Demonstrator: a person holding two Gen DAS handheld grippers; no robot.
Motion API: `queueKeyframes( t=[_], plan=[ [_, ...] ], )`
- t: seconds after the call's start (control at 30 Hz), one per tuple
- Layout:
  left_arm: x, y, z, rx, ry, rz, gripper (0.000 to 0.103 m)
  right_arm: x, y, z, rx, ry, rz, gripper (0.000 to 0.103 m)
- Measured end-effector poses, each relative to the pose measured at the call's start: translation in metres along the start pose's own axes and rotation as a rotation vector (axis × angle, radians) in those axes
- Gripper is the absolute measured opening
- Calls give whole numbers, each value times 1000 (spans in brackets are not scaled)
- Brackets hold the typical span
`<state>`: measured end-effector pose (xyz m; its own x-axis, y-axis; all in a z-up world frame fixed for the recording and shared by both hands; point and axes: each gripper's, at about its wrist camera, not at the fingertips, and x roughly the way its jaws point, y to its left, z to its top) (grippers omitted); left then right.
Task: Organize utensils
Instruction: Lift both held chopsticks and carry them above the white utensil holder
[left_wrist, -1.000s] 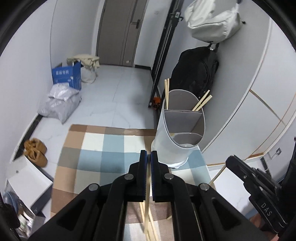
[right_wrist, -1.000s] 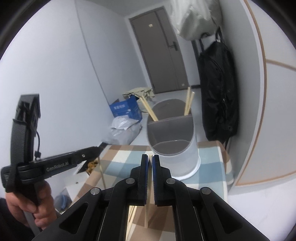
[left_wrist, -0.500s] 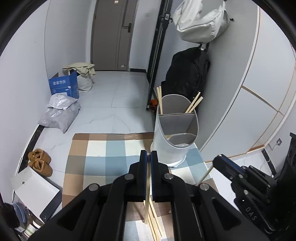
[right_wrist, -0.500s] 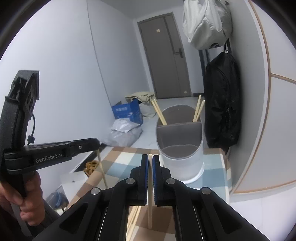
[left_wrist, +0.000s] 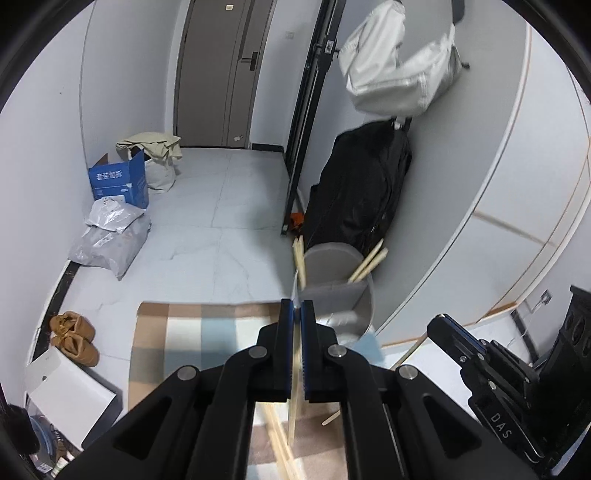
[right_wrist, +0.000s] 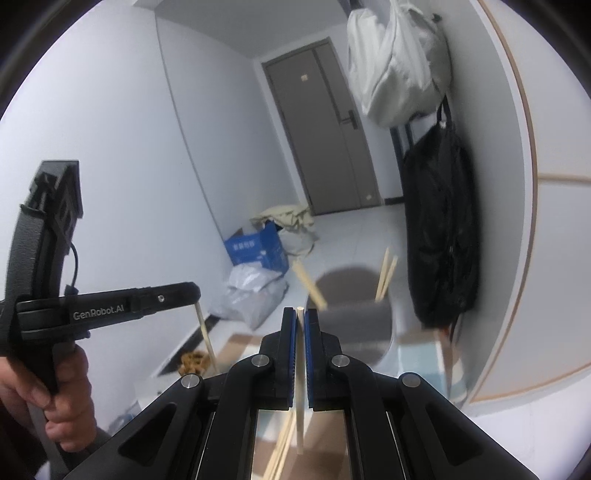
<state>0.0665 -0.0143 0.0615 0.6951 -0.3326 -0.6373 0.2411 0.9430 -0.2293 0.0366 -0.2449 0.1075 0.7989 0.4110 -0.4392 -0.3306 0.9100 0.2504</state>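
Observation:
My left gripper (left_wrist: 296, 308) is shut on a wooden chopstick (left_wrist: 293, 413) that hangs below its jaws, above the checked cloth (left_wrist: 192, 332). My right gripper (right_wrist: 300, 315) is shut on another wooden chopstick (right_wrist: 300, 406), held upright. A grey divided utensil holder (left_wrist: 336, 291) stands ahead on the cloth with several chopsticks (left_wrist: 365, 264) in its far compartment; it also shows in the right wrist view (right_wrist: 354, 321). Loose chopsticks (left_wrist: 279, 446) lie on the cloth below. The left gripper shows in the right wrist view (right_wrist: 197, 295) with its chopstick (right_wrist: 206, 336).
A black bag (left_wrist: 362, 184) and a white bag (left_wrist: 399, 74) hang by the curved white wall behind the holder. On the floor lie a blue box (left_wrist: 118, 182), grey plastic bags (left_wrist: 110, 243) and brown slippers (left_wrist: 74, 336). The right gripper's body (left_wrist: 491, 376) is at lower right.
Both grippers have risen and pulled back from the holder, each lifting its chopstick off the cloth. The holder now looks smaller and lower in both views.

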Motion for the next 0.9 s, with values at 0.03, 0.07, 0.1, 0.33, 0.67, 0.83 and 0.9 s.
queueKeyframes(
  t=[0.03, 0.07, 0.1, 0.33, 0.67, 0.83, 0.9],
  plan=[
    [-1, -2, 9, -1, -11, -4, 0, -1, -2, 10, -3, -8, -3, 3],
    [-2, -4, 19, 2, -24, -4, 0, -2, -3, 20, -7, -17, -4, 3],
    [-2, -6, 26, 1, -32, -12, 0, -2, -5, 30, -9, -27, -5, 3],
    [-2, -23, 81, -7, -98, -56, 0, 6, -15, 96, -42, -92, -27, 3],
    [23, -31, 109, 0, -134, -53, 0, 38, -37, 140, -71, -126, -54, 3],
    [45, -21, 110, -7, -110, -54, 0, 59, -44, 140, -71, -111, -53, 3],
    [53, -17, 108, -14, -93, -56, 0, 65, -46, 137, -73, -102, -58, 3]
  ],
)
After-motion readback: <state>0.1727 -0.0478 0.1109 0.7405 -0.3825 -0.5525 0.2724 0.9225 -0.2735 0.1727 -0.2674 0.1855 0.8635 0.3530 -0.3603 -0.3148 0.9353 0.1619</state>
